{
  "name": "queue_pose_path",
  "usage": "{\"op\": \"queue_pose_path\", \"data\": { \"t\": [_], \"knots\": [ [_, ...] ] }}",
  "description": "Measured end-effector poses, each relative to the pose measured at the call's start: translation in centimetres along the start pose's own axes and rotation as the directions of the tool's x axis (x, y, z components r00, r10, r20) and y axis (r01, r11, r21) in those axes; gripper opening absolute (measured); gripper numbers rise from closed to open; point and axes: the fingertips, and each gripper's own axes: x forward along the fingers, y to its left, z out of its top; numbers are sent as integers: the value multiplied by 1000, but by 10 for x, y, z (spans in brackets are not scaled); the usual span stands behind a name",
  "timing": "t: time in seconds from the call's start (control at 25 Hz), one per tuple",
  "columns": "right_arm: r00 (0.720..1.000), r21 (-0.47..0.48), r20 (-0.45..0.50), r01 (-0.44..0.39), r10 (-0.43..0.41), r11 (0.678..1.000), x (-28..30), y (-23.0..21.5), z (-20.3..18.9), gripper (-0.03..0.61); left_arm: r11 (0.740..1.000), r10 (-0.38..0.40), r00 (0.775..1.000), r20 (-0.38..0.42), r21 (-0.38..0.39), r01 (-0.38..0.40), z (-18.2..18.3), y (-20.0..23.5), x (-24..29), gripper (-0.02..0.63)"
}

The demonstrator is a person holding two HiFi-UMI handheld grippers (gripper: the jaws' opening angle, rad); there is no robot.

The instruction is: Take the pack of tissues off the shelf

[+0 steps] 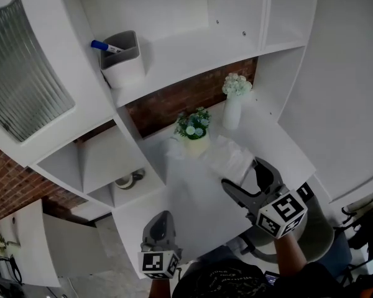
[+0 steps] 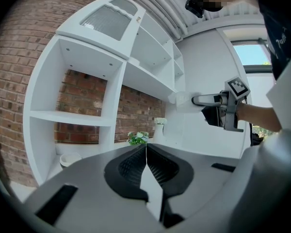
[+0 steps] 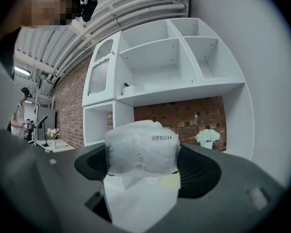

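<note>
The pack of tissues (image 1: 227,158), white and soft in clear wrap, is held out over the white desk surface (image 1: 193,197), off the shelves. My right gripper (image 1: 242,174) is shut on it, one jaw on each side. In the right gripper view the tissue pack (image 3: 141,147) fills the gap between the jaws of the right gripper (image 3: 142,165), and a printed date shows on its wrap. From the left gripper view the tissue pack (image 2: 182,99) sticks out of the right gripper (image 2: 198,100) at mid height. My left gripper (image 1: 162,221) hangs low at the desk's front edge, its jaws shut and empty (image 2: 146,148).
A grey pen cup (image 1: 122,59) with a blue marker stands on the upper shelf. A small flower pot (image 1: 193,128) and a white vase of flowers (image 1: 234,101) stand at the back of the desk. A small round bowl (image 1: 127,180) sits in a low cubby.
</note>
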Motion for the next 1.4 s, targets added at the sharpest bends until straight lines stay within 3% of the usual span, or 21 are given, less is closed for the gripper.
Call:
{"op": "queue_pose_path", "data": {
  "t": [0.64,1.16,1.28,1.4],
  "knots": [
    [992,59,-110,68,-61,996,-9,14,-93,393,999,-43,999,-4,6,43,-14,-9,-10,11],
    [988,86,-139,72,-60,994,-11,31,-133,393,999,-42,999,-3,1,42,-26,3,-30,11],
    [985,77,-161,71,-58,995,-9,34,-142,393,999,-44,999,-26,31,45,-34,3,-33,11],
    [980,71,-188,78,-64,994,-8,38,-156,393,999,-45,998,-39,10,45,-41,6,-36,11]
  ]
}}
